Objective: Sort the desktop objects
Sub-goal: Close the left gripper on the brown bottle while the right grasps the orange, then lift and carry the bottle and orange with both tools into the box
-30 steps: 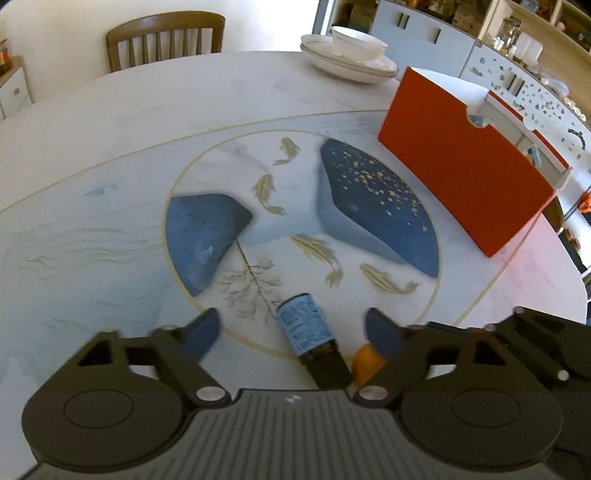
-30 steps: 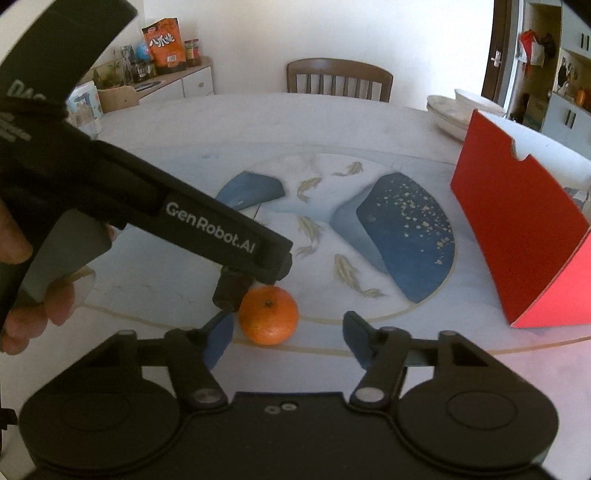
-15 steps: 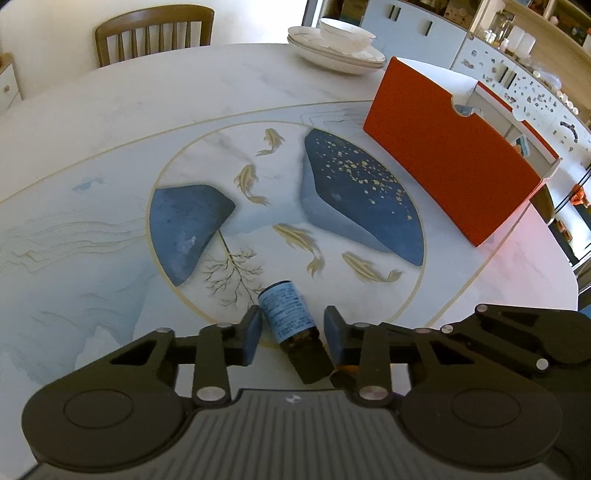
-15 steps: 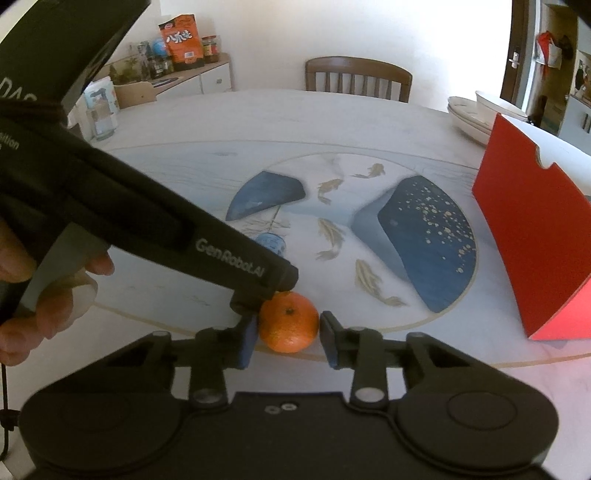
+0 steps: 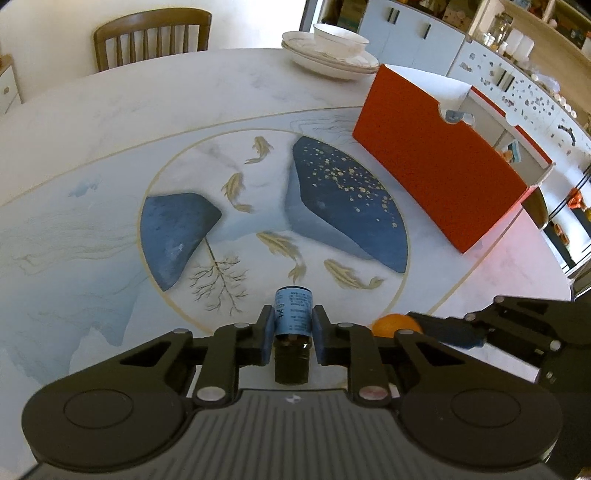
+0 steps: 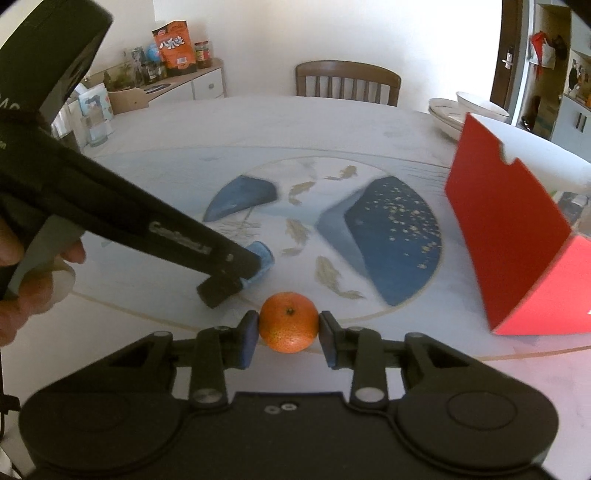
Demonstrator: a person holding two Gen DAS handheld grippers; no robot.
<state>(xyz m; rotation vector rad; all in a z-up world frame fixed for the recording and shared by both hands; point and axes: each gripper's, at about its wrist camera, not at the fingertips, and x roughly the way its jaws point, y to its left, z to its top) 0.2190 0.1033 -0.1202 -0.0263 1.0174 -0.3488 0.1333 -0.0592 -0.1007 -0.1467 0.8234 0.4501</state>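
A small dark bottle with a blue label and a black cap lies between the pads of my left gripper, which is shut on it near the table's front edge. The same bottle shows partly behind the left gripper's body in the right wrist view. An orange mandarin sits between the pads of my right gripper, which is shut on it. In the left wrist view the mandarin peeks out to the right, beside the right gripper's dark finger.
A red open box stands at the right of the round painted table. Stacked white plates with a bowl sit at the far edge, near a wooden chair. A person's hand grips the left tool.
Both grippers went from open to shut. The left closed on the bottle, which turned to point straight ahead. The right closed on the mandarin and shifted slightly.
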